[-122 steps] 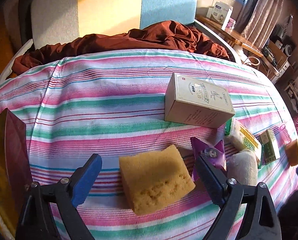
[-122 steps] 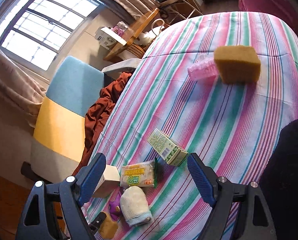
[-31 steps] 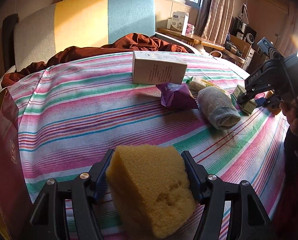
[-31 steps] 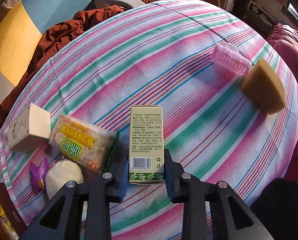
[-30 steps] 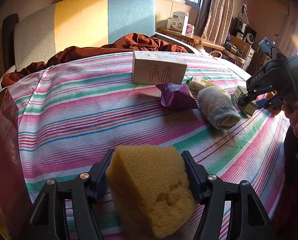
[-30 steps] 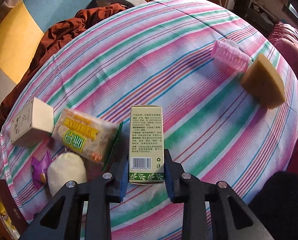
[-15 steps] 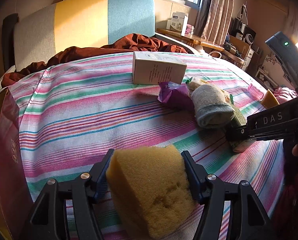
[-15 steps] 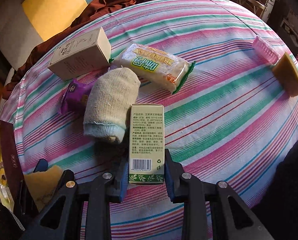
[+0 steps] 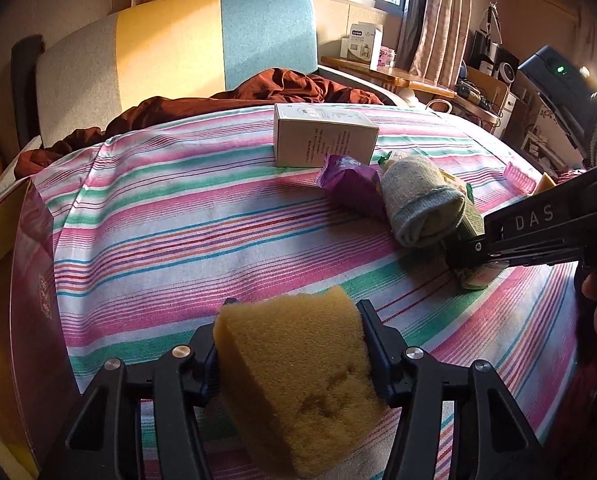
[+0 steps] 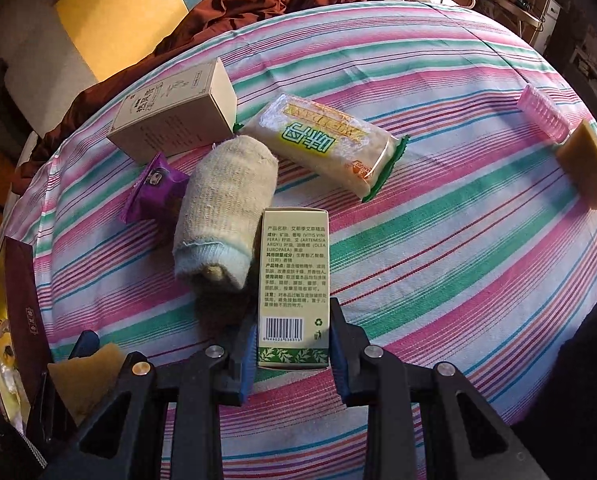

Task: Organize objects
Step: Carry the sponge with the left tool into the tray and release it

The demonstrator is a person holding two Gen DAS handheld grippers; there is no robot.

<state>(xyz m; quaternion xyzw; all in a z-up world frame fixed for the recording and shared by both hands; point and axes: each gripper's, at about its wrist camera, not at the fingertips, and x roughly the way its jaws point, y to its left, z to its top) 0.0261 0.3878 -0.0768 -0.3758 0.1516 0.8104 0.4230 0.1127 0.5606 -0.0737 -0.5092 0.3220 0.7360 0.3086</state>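
The green box [image 10: 294, 288] has been carried across the striped surface [image 10: 438, 208] to just beside the rolled sock [image 10: 224, 216], clamped between the right gripper [image 10: 294, 346] fingers. The yellow sponge [image 9: 298, 372] is squeezed by the closing left gripper [image 9: 292, 344] fingers.

Cloth [image 10: 438, 240] on the counter: stripes of pink, green, white, thin blue and red. Sponge [image 9: 298, 380]: yellow-ochre. Small carton [image 10: 294, 280]: pale green, leaf-print band, black barcode. Rolled sock [image 10: 226, 216]: cream, pale blue cuff. Snack packet [image 10: 154, 192]: purple. Box [image 10: 174, 116]: beige. Tool pads [image 10: 247, 350]: blue.
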